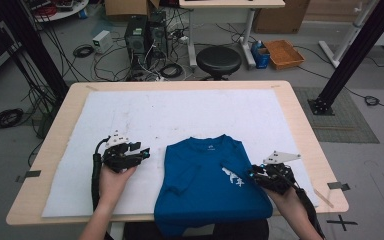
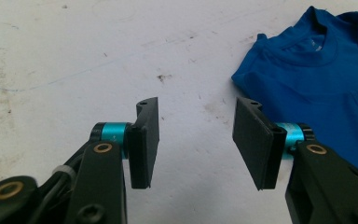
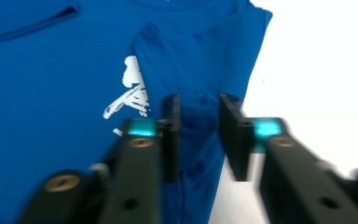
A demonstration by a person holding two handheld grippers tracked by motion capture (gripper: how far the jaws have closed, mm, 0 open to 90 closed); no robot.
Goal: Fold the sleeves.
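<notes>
A blue T-shirt (image 1: pixel 200 180) lies front side up on the white mat (image 1: pixel 180 110), sleeves folded inward, its hem hanging over the table's near edge. It bears a small white print (image 1: pixel 232 177). My left gripper (image 1: pixel 142 152) rests in a hand left of the shirt, jaws wide apart over bare mat (image 2: pixel 198 140), with the shirt's collar (image 2: pixel 321 56) to its right. My right gripper (image 1: pixel 252 172) is low over the shirt's right edge. Its jaws (image 3: pixel 200 121) stand a little apart, with blue fabric (image 3: pixel 51 84) showing in the gap and the print (image 3: pixel 130 93) just to the left.
The wooden table (image 1: pixel 300 115) ends close to the right of the right hand. Beyond the far edge stand a black stool (image 1: pixel 218 60), computer towers (image 1: pixel 145 35) and loose cables on the floor. A black frame post (image 1: pixel 350 55) rises at the right.
</notes>
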